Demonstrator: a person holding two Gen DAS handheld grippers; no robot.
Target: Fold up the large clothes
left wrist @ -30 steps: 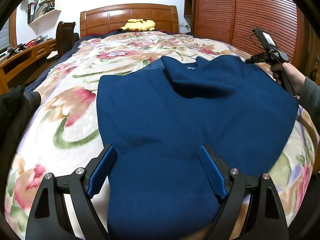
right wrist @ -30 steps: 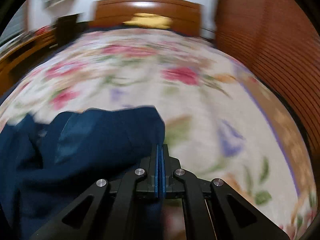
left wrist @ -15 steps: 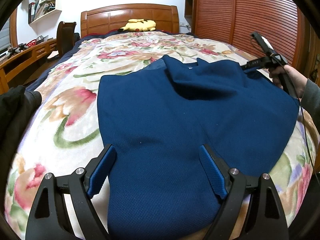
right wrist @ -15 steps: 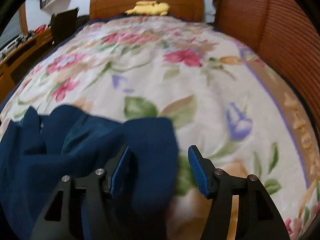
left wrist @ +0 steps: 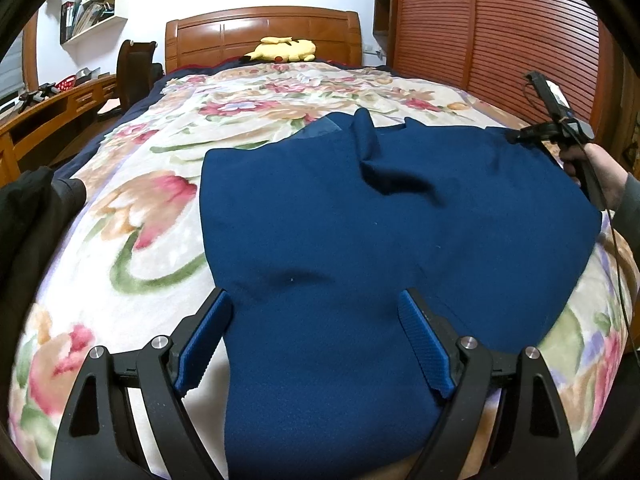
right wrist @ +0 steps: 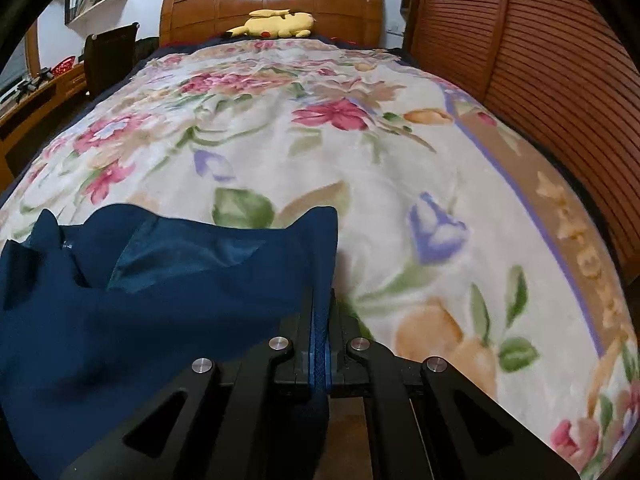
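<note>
Left tongs (left wrist: 316,340) hang spread wide over the near end of the blue garment (left wrist: 380,240), one pad on either side of the cloth without pinching it. Right tongs (right wrist: 320,320) are clamped tight on the garment's far right corner, cloth caught between the blue pads; in the left view they show at about 2 o'clock, held in a hand (left wrist: 596,176) tilted in low over the bed (right wrist: 380,160). The garment lies spread on the flowered blanket, collar end toward 12 o'clock, where a yellow plush toy (left wrist: 282,50) rests by the headboard. Half a second ago the right tongs stood apart around that corner; now they have closed on it. The left tongs have kept their spread and place.
</note>
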